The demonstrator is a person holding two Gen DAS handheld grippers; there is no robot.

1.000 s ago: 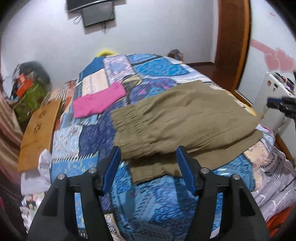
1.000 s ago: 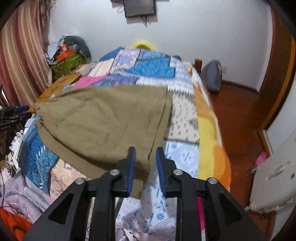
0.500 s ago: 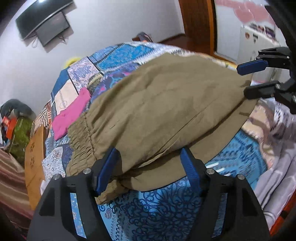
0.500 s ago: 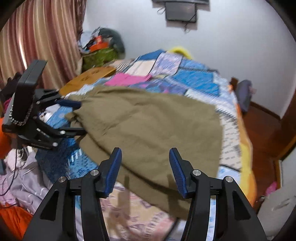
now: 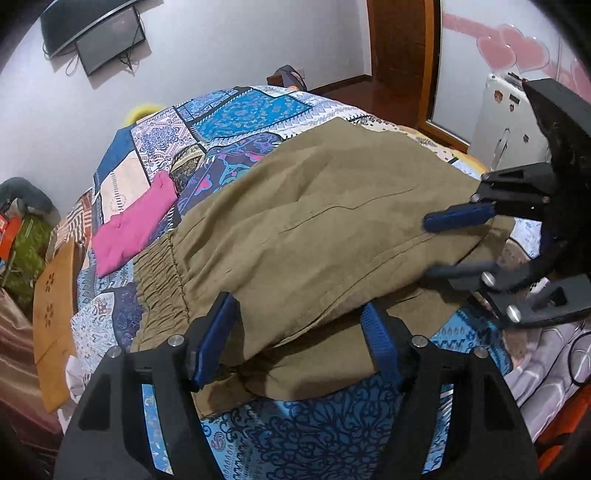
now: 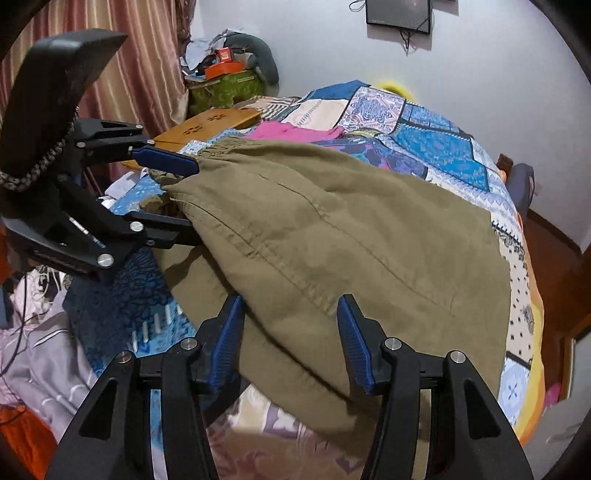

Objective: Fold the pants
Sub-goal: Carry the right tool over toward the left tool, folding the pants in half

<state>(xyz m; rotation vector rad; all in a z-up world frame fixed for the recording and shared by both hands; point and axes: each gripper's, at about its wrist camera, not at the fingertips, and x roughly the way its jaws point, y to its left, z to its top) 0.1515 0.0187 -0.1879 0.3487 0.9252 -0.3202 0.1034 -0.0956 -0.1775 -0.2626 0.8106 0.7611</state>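
Patchwork bedding (image 5: 314,428) lies nearest, under both tools. Left gripper (image 5: 299,332) is spread at the waist end of the olive pants (image 5: 314,229), cloth between its pads; right gripper (image 6: 291,332) straddles the hem edge, jaws closing, nothing pinched yet. Soft, light cloth: grip the elastic waistband (image 5: 159,280) and hem corners. Farther off, a pink garment (image 5: 133,229); no containers are discernible.

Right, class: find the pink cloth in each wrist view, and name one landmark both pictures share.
Left wrist view: the pink cloth lies left of centre on the quilt, beyond the olive pants.
Right wrist view: the pink cloth sits upper middle, just past the pants' waistband.
Shared landmark: the dark screen on the wall.
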